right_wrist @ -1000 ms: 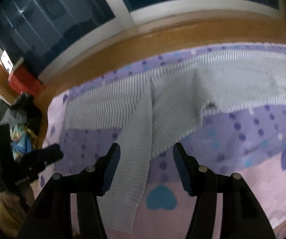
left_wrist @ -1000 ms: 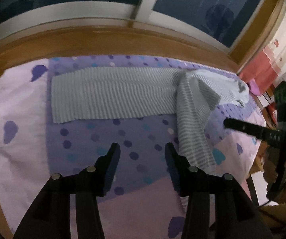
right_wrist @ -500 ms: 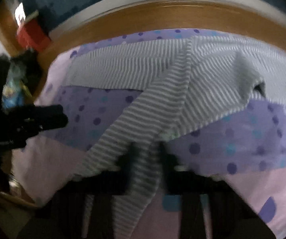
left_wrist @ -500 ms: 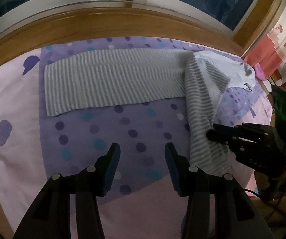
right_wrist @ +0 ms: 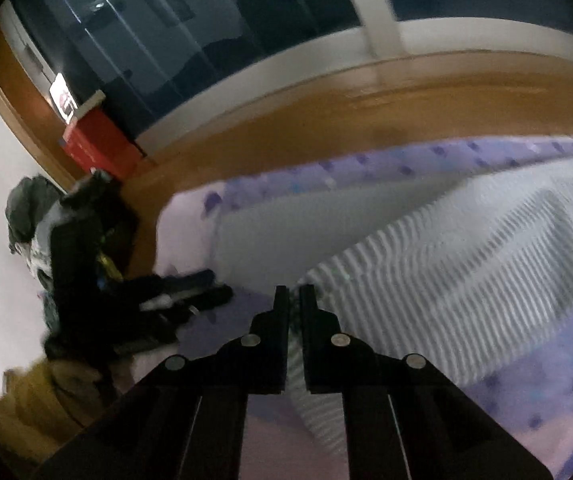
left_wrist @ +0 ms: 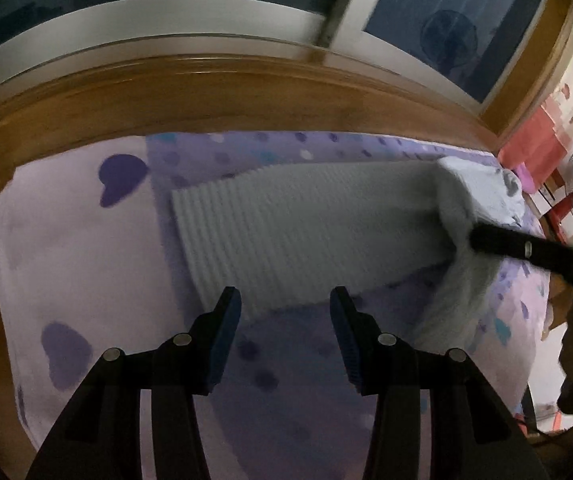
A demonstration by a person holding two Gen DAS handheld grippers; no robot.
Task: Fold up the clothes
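Motion blur smears the stripes of the shirt at right in my right wrist view. My right fingers hide the fabric pinched between them; the bed runs past the bottom edge.

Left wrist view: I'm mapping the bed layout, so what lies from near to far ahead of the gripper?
left gripper → purple dotted blanket → striped garment → wooden ledge → window

A purple dotted blanket with pale pink heart-printed edges covers the surface, bordered by a curved wooden frame. Behind it stand dark window panes, and a red box sits in the corner.
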